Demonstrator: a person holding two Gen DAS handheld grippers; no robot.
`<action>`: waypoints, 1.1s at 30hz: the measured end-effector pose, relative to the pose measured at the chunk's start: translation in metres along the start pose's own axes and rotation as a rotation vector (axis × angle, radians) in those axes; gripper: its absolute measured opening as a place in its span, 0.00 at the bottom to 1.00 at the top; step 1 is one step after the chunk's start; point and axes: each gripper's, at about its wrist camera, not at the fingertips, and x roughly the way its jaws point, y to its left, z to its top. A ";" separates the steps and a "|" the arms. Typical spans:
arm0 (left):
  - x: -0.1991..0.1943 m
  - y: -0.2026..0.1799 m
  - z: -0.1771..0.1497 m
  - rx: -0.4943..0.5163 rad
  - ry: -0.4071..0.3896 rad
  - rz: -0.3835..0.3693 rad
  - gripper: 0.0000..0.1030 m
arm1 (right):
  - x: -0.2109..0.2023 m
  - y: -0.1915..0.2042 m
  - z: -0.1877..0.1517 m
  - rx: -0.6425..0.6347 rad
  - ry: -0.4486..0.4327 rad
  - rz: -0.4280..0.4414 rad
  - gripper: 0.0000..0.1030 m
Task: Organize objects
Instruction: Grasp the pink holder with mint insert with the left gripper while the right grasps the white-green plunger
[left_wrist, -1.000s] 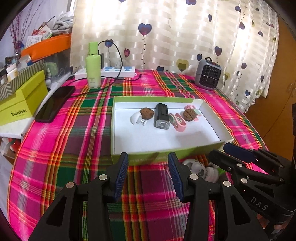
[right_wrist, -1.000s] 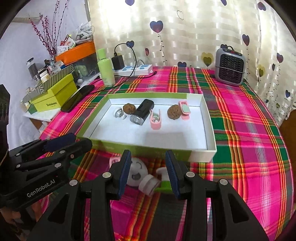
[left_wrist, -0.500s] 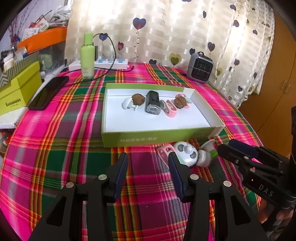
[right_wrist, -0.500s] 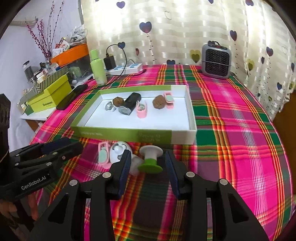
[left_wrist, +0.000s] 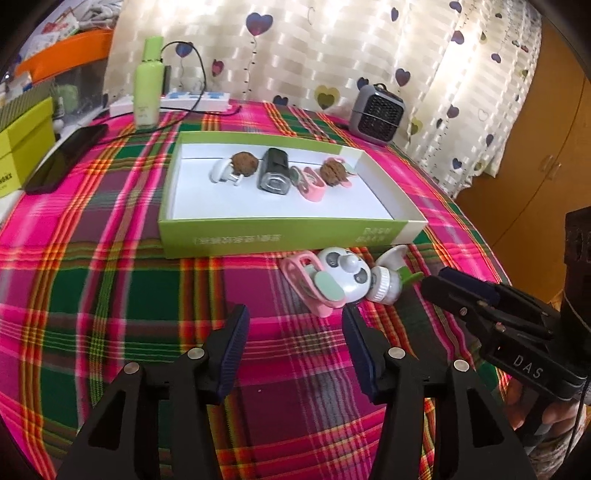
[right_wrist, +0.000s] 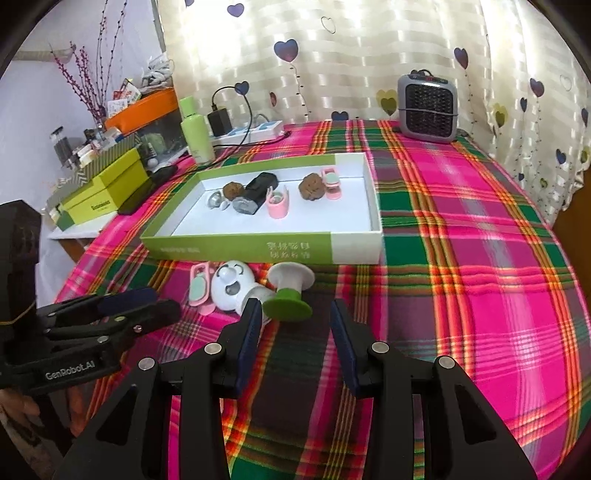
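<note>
A shallow green-and-white box (left_wrist: 288, 240) on the plaid tablecloth holds two walnuts (left_wrist: 243, 164), a black device (left_wrist: 273, 173), pink clips (left_wrist: 310, 184) and a white hook (left_wrist: 221, 171). In front of the box lie a pink clip (left_wrist: 306, 280), a white panda-face toy (left_wrist: 343, 273) and a white piece with a green base (right_wrist: 288, 306). My left gripper (left_wrist: 295, 321) hovers short of the clip and toy; its jaws are opening with nothing between them. My right gripper (right_wrist: 295, 314) is open, and the green base sits just ahead of its tips, not pressed.
A green bottle (left_wrist: 147, 88), a power strip (left_wrist: 192, 99) and a small grey heater (left_wrist: 376, 114) stand along the back by the curtain. A dark phone (left_wrist: 66, 157) and yellow-green boxes (right_wrist: 107, 184) lie at the left. The table edge curves away on the right.
Both grippers have drawn back from the box, so the clip, toy and green-based piece in front of it now show fully. The left jaws have spread wider.
</note>
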 end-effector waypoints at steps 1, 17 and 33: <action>0.000 -0.001 0.001 0.000 -0.002 -0.006 0.50 | 0.001 -0.001 0.000 0.001 0.002 0.002 0.39; 0.016 -0.005 0.008 -0.007 0.023 -0.016 0.51 | 0.012 -0.005 0.014 0.034 0.014 0.013 0.39; 0.017 0.005 0.011 -0.005 0.022 0.045 0.51 | 0.022 -0.016 0.021 0.034 0.038 -0.036 0.39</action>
